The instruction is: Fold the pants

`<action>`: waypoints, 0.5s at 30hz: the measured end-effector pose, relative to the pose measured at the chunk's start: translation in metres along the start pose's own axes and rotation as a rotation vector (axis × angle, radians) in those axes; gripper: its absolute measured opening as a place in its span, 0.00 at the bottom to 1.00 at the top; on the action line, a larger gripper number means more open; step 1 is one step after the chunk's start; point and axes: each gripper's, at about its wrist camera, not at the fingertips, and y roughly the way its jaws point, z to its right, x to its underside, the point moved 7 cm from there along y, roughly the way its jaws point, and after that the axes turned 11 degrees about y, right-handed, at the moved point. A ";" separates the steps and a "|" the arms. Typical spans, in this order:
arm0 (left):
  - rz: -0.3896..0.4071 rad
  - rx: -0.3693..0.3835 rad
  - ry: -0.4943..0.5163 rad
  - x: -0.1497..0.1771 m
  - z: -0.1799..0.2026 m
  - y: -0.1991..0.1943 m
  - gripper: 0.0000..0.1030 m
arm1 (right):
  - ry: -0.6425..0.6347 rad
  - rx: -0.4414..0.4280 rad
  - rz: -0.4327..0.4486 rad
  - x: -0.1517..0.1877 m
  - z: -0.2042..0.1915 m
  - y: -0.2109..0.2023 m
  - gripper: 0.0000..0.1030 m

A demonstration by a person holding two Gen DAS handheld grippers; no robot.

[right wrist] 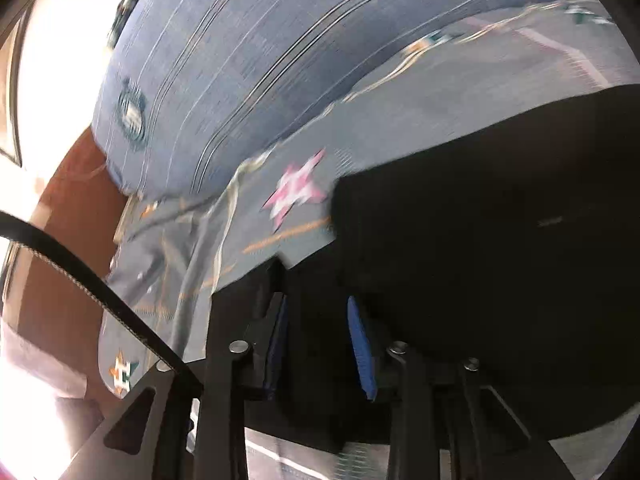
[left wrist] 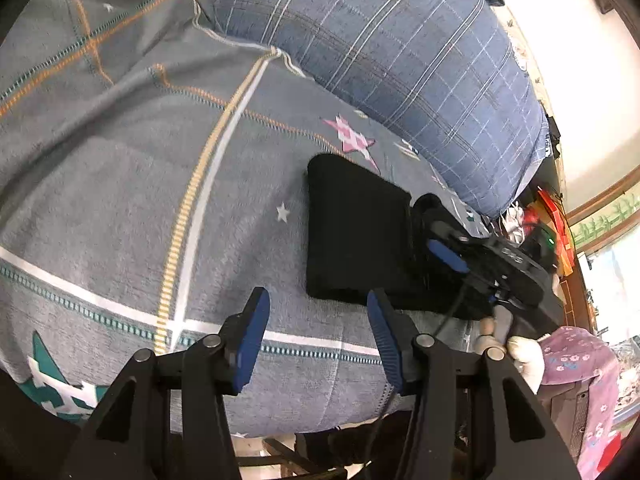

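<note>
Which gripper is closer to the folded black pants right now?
Right. The right gripper sits at the folded black pants' edge; the left gripper hangs open just short of them.

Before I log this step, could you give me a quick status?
Left gripper open, empty. Right gripper open at black pants. Pants folded on blanket. Nothing in the way.

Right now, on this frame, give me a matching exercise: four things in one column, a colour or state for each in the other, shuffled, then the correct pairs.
Things:
1. pants
2. left gripper
3. pillow
4. star

Descriptions:
A. blue, crossed by pale check lines
B. pink and white, printed on the grey blanket
C. black, folded into a compact block
D. jaws open, nothing between them

Pairs: 1-C, 2-D, 3-A, 4-B
</note>
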 end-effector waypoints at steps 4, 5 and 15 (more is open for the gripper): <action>-0.014 -0.015 0.044 0.002 0.012 0.004 0.48 | 0.032 -0.026 0.085 -0.010 0.023 -0.051 0.38; -0.018 -0.020 0.056 0.002 0.016 0.005 0.48 | 0.037 -0.029 0.109 -0.011 0.031 -0.068 0.39; -0.110 0.010 0.311 -0.015 0.103 0.034 0.49 | 0.174 0.028 0.214 -0.018 0.135 -0.188 0.49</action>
